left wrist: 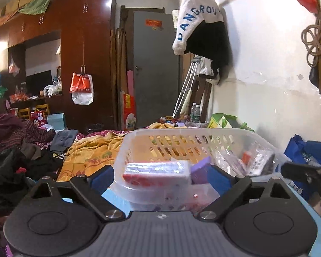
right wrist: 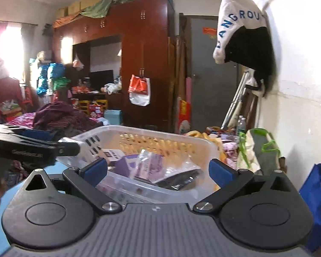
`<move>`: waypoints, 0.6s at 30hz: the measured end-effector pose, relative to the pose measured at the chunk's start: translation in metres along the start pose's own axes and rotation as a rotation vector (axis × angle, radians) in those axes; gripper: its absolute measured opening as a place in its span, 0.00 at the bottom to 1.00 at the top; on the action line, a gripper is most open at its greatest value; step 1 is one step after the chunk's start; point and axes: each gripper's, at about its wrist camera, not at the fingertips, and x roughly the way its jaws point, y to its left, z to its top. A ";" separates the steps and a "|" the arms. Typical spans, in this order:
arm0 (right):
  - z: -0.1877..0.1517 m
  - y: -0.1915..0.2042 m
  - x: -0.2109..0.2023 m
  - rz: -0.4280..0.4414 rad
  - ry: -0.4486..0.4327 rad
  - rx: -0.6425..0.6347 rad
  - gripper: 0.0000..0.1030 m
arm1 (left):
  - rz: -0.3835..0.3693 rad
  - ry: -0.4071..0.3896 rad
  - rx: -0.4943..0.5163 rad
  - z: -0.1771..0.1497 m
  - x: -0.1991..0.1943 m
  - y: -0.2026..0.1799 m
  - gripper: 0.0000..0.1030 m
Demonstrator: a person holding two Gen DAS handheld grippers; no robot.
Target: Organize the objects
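Observation:
A translucent white basket (left wrist: pixel 182 131) stands on a light blue surface (left wrist: pixel 109 194) right in front of me. It holds a red-and-white packet (left wrist: pixel 158 172), a purple box (left wrist: pixel 200 167) and clear bags of small items (left wrist: pixel 254 160). My left gripper (left wrist: pixel 161 178) is open, its blue pads (left wrist: pixel 102 177) either side of the basket's near end without pressing on it. The right gripper (right wrist: pixel 158 169) is open too, just before the basket's (right wrist: pixel 160 136) near wall, over the purple box (right wrist: pixel 126 165) and a clear bag (right wrist: pixel 152 165). Each gripper shows at the edge of the other's view.
A blue bag (right wrist: pixel 316 192) and a green-handled bag (right wrist: pixel 259 150) stand to the right against the white wall. Behind the basket lies a bed with a yellow sheet (left wrist: pixel 92 152), and at left a pile of dark clothes (left wrist: pixel 10 150). A brown wardrobe (left wrist: pixel 85 42) is at the back.

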 end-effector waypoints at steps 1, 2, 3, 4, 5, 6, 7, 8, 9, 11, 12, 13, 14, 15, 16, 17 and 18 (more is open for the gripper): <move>0.000 -0.001 -0.001 -0.002 -0.006 0.009 1.00 | -0.004 -0.001 0.003 -0.001 -0.002 -0.002 0.93; 0.000 -0.003 -0.001 0.003 -0.008 0.014 1.00 | -0.009 0.001 0.006 -0.003 -0.004 -0.004 0.93; 0.000 -0.003 -0.002 0.008 -0.009 0.016 1.00 | -0.013 0.001 0.008 -0.004 -0.006 -0.005 0.93; -0.002 -0.003 -0.003 0.008 -0.011 0.020 1.00 | -0.014 0.003 0.013 -0.005 -0.007 -0.008 0.93; -0.002 -0.003 -0.003 0.003 -0.008 0.025 1.00 | -0.014 0.010 0.020 -0.006 -0.008 -0.010 0.93; -0.002 -0.003 -0.002 -0.001 -0.003 0.026 1.00 | -0.011 0.015 0.027 -0.007 -0.008 -0.012 0.93; -0.003 -0.003 -0.001 -0.002 0.005 0.024 1.00 | -0.006 0.013 0.032 -0.007 -0.010 -0.014 0.93; -0.003 -0.002 -0.001 -0.002 0.012 0.020 1.00 | -0.001 0.009 0.037 -0.008 -0.011 -0.016 0.93; -0.003 -0.001 -0.001 -0.001 0.014 0.016 1.00 | 0.003 0.009 0.043 -0.008 -0.012 -0.018 0.93; -0.004 0.002 -0.002 -0.005 0.013 0.004 1.00 | -0.002 0.006 0.043 -0.009 -0.014 -0.019 0.93; -0.004 0.003 -0.002 -0.011 0.016 0.001 1.00 | -0.007 0.004 0.041 -0.009 -0.015 -0.019 0.93; -0.004 0.003 -0.001 -0.013 0.017 0.004 1.00 | -0.008 0.004 0.041 -0.009 -0.015 -0.018 0.93; -0.003 0.003 -0.001 -0.007 0.016 0.005 1.00 | -0.005 0.008 0.042 -0.009 -0.015 -0.019 0.93; -0.004 0.004 -0.001 -0.002 0.018 0.005 1.00 | 0.000 0.013 0.042 -0.009 -0.015 -0.018 0.93; -0.005 0.005 -0.002 -0.002 0.021 0.006 1.00 | 0.000 0.014 0.041 -0.009 -0.015 -0.018 0.93; -0.006 0.006 -0.001 -0.004 0.024 0.004 1.00 | -0.001 0.016 0.041 -0.009 -0.015 -0.018 0.93; -0.006 0.006 -0.001 -0.008 0.026 0.003 1.00 | -0.002 0.019 0.041 -0.010 -0.015 -0.018 0.93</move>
